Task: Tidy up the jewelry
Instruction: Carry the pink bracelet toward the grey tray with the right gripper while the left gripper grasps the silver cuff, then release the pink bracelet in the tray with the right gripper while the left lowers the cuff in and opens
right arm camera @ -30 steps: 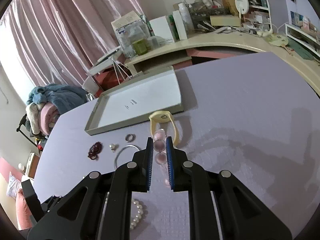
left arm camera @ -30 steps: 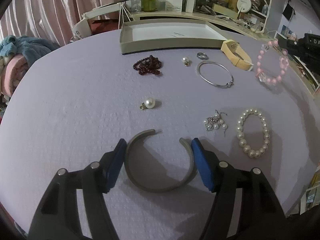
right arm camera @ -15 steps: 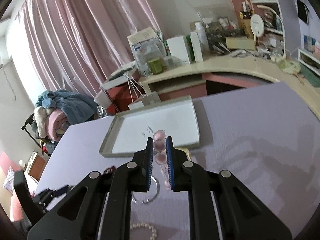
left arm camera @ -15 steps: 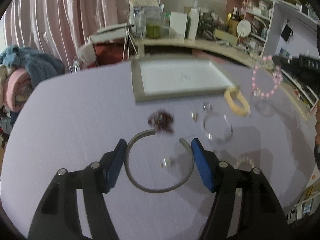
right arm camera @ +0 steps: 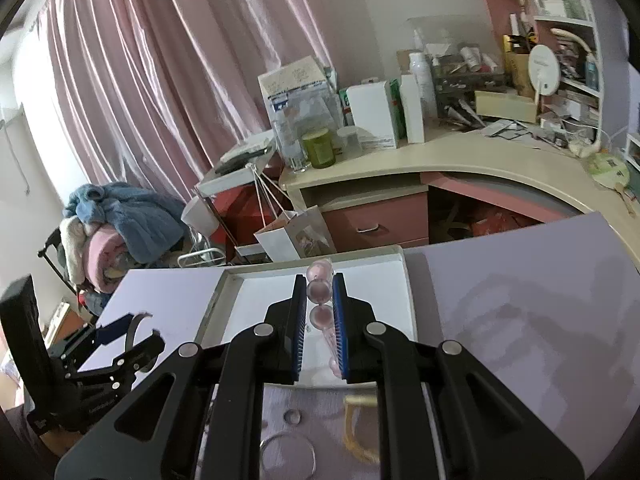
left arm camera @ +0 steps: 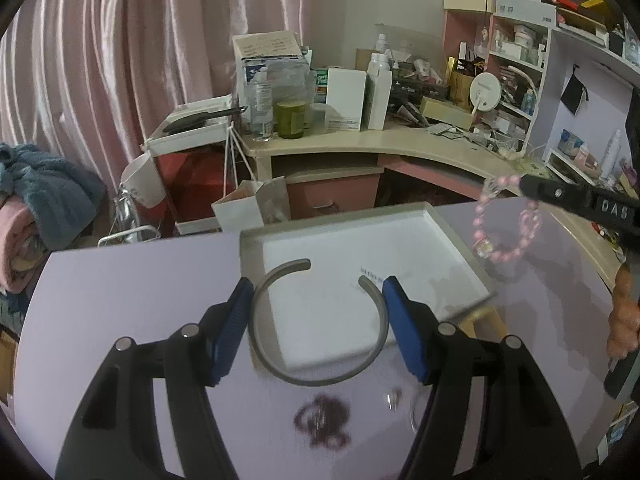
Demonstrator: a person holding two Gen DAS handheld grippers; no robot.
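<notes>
My left gripper (left arm camera: 318,284) is shut on a grey open cuff bangle (left arm camera: 316,380), its blue pads pressing the cuff's two sides. It holds the cuff in the air above the near part of a shallow white tray (left arm camera: 336,222) on the lilac table. My right gripper (right arm camera: 319,280) is shut on a pink bead bracelet (right arm camera: 320,317) above the same tray (right arm camera: 410,292). In the left wrist view that bracelet (left arm camera: 504,254) dangles from the right gripper's tip by the tray's right rim. The left gripper (right arm camera: 132,328) with the cuff shows at the left of the right wrist view.
Loose pieces lie on the table in front of the tray: a dark red bead bracelet (left arm camera: 322,420), a small ring (right arm camera: 293,417), a silver bangle (right arm camera: 286,456) and a yellow strap (right arm camera: 360,428). A cluttered desk (left arm camera: 400,140) and a paper bag (left arm camera: 252,208) stand behind. A hand (left arm camera: 624,320) shows at the right edge.
Both grippers have risen and moved forward from the loose jewelry to above the tray, each still gripping its piece. The table items have slid to the bottom of both views.
</notes>
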